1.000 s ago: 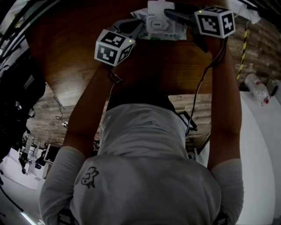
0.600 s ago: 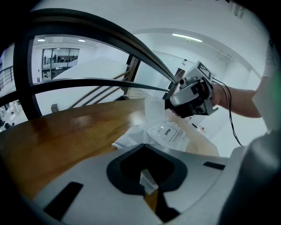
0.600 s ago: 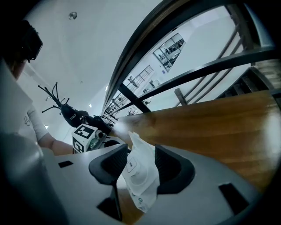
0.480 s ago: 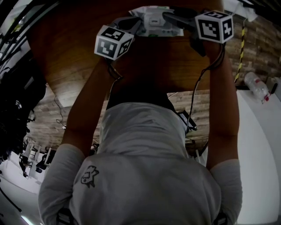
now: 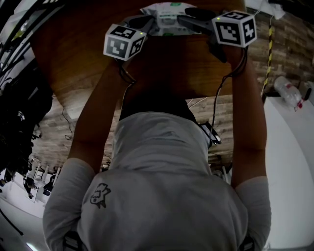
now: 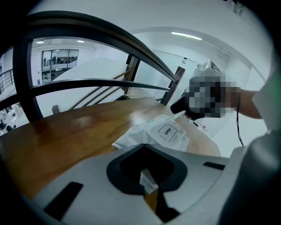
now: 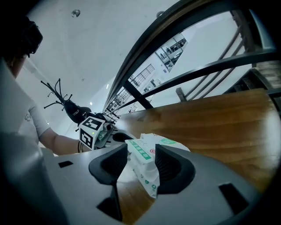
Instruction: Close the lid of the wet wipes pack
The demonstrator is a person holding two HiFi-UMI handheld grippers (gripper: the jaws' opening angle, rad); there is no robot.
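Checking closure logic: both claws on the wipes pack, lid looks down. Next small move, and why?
Probably open the right claw and back it off: the lid lies flat on the wet wipes pack, whose corner the left claw pinches.

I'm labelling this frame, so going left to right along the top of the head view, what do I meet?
left gripper → wet wipes pack → right gripper → plastic bottle
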